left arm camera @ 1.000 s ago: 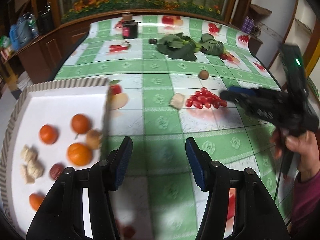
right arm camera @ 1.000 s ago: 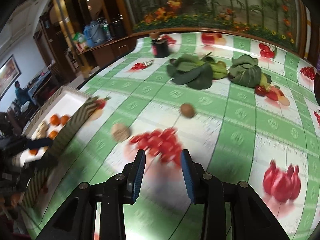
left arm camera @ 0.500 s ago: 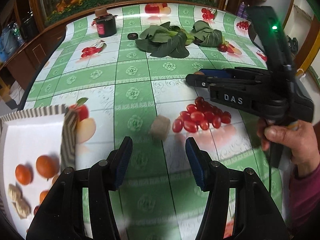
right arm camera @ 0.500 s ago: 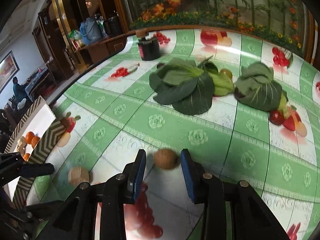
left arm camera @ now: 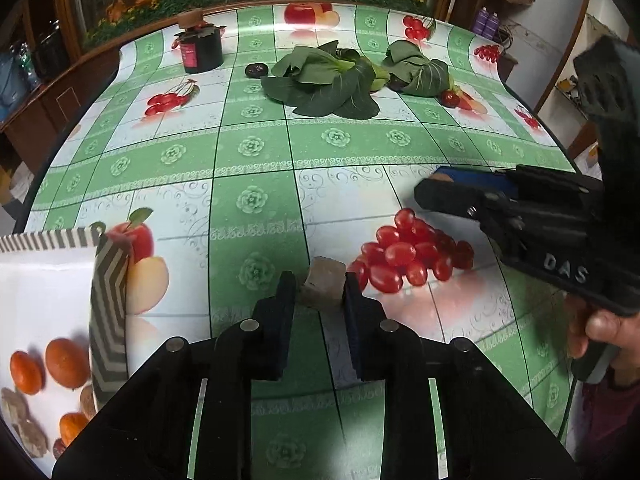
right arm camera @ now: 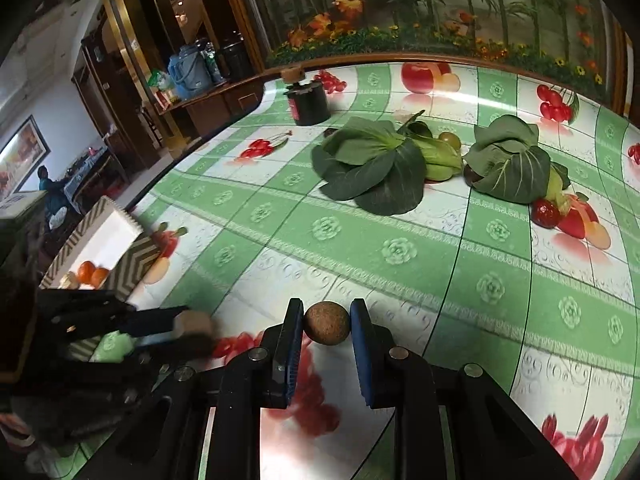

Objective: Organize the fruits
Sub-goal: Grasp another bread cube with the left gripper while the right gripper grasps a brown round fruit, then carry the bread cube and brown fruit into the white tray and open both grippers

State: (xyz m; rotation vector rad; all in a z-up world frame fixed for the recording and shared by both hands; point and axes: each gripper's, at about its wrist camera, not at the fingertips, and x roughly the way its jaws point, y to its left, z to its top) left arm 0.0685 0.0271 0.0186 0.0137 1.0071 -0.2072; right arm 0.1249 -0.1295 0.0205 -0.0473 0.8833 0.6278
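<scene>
Item 1, left claw [left arm camera: 319, 294]: your fingers sit against both sides of the pale chunk [left arm camera: 323, 285], clamped or nearly so. The chunk rests on the surface [left arm camera: 256, 148], just at 9 o'clock of the grapes [left arm camera: 408, 250]. The low, level approach looks meant to let both pads meet its flat sides.

Item 2, right claw [right arm camera: 326, 326]: fingers bracket the brown ball [right arm camera: 326, 323]; the left pad touches it, while the right shows a sliver of gap, so the grip looks unfinished. Centring it between the pads should stop it rolling.

Item 3, tray [left arm camera: 109, 304]: at 9 o'clock of your left claw, already holding oranges [left arm camera: 66, 362] and similar pale pieces, so it is the likely destination for both.

Item 4, unsorted: greens [left arm camera: 324, 80] and jar [left arm camera: 199, 46], far side at 12 o'clock.
</scene>
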